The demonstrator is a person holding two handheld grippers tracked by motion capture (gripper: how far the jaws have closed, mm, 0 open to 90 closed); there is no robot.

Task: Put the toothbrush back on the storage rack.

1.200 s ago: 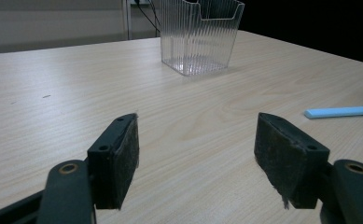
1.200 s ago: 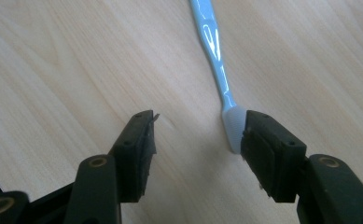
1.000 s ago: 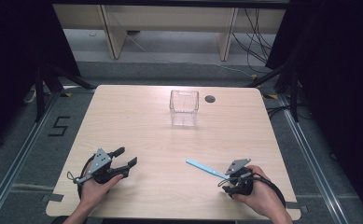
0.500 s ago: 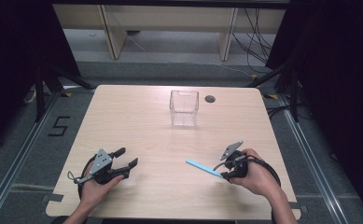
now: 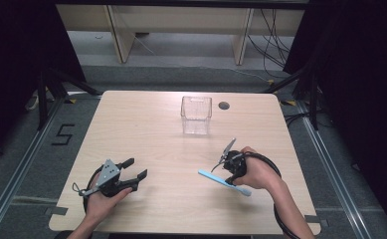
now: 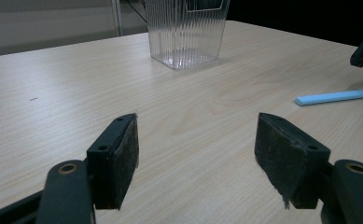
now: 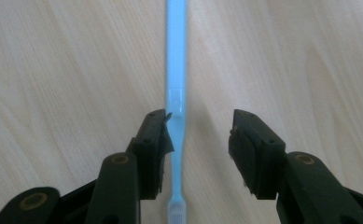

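Note:
A light blue toothbrush [image 5: 224, 182] lies flat on the wooden table [image 5: 151, 129] at the front right. My right gripper [image 5: 232, 172] points down right above it, open, with the toothbrush [image 7: 176, 112] running between the jaws close to the left pad [image 7: 157, 140] and its bristle head at the view's bottom. My left gripper [image 5: 134, 168] rests at the front left, open and holding nothing. Its pads [image 6: 118, 156] frame bare wood, with the toothbrush handle [image 6: 335, 97] far off to the right. A clear ribbed plastic box [image 5: 196, 115] stands upright at the middle back of the table.
A small dark round hole [image 5: 224, 105] sits in the tabletop right of the box [image 6: 187, 30]. Bare wood stretches between the two grippers. Dark frames, cables and a shelf stand on the floor beyond the table's far edge.
My right hand has moved forward and left and tipped its gripper downward over the toothbrush. The left gripper and the toothbrush have stayed where they were.

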